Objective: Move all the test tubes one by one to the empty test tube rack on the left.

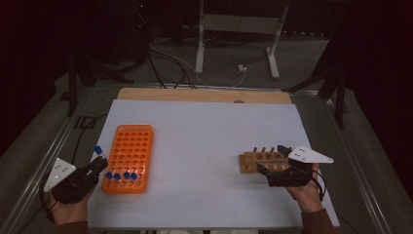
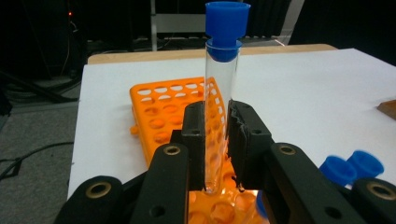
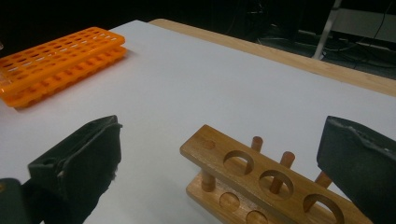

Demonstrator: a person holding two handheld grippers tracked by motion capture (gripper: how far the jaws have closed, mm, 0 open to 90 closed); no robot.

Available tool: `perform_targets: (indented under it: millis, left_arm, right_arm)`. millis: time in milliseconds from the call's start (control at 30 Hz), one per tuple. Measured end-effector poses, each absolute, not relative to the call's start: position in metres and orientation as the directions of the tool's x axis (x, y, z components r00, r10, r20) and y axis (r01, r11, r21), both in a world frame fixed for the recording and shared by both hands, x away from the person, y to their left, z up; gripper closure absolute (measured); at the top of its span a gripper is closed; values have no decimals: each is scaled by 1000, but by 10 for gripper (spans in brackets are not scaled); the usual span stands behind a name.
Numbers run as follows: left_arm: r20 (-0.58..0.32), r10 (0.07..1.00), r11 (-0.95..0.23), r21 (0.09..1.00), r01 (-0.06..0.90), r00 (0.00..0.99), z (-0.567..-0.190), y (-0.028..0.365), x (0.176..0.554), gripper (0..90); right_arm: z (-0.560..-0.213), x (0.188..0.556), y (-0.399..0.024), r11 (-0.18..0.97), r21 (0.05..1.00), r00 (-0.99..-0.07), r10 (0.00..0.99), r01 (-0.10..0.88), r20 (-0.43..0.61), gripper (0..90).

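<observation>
Near the left edge of the desk, the left gripper pinches a clear tube with a blue cap between its jaws. In the left gripper view the tube stands upright, its lower end just above the holes of the orange rack. That rack lies flat beside the gripper, with four blue-capped tubes standing in its near row. By the right edge, the right gripper hangs over the near end of a wooden rack. Its jaws are spread wide apart and grip nothing; in the right gripper view the wooden rack with its round holes sits between them. A hand holds this gripper from the desk's near edge.
</observation>
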State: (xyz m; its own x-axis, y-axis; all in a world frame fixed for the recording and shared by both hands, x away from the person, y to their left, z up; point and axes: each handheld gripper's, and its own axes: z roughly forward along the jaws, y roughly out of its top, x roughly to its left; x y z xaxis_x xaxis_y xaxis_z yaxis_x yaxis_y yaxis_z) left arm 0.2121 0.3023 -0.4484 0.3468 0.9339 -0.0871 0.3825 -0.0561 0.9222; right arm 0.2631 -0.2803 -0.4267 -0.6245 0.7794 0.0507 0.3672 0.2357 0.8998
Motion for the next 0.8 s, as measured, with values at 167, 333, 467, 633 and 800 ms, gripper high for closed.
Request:
perform_targets:
  millis: [167,333,467,633,800]
  left_arm:
    - [-92,936,-50,920,388,339,-452,304,208,782]
    - [-104,937,-40,916,400,334,-455,307,204,783]
    - [-110,938,-40,908,417,330,-459,309,202,783]
    - [-121,936,-33,904,426,330,-464,311,198,783]
    - [-122,933,-41,899,436,339,-466,311,193,783]
  right_arm:
    - [-427,263,-281,237,899,-625,779,369,51,0]
    - [-427,263,-281,233,900,-623,780,368,53,0]
    - [-427,263,-281,232,901,-623,780,367,53,0]
    - [-427,263,-282,230,901,-622,781,368,54,0]
    - [-428,263,-282,229,899,-621,781,373,58,0]
